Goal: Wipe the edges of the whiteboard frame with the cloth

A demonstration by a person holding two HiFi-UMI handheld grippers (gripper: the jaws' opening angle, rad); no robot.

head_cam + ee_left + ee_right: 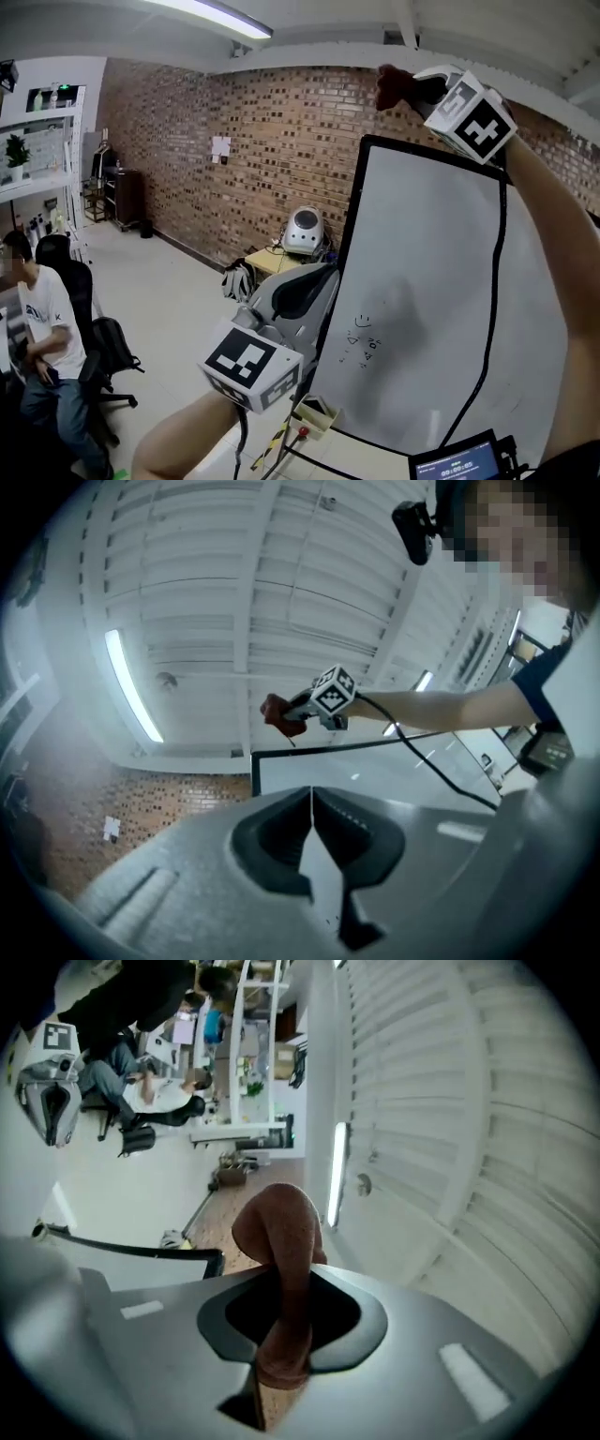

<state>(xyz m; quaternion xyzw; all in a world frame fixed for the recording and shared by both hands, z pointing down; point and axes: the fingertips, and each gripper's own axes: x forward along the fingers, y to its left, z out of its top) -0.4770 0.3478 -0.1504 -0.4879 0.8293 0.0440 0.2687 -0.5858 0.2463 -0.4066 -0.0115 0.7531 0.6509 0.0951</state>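
The right gripper (286, 1283) is clenched on a reddish-brown cloth (281, 1241), which it holds at the top corner of the whiteboard (431, 281), just beside its black frame (349, 234). The left gripper (311, 803) has its jaws pressed together with nothing seen between them, near the board's left edge. Small scribbles (362, 342) on the board are too faint to read, as are the digits on a small screen (457, 463) below

A bunched reddish-brown cloth (394, 89) sat just above the top edge of the thin black frame (349, 225), near the upright white whiteboard's (431, 281) left corner.
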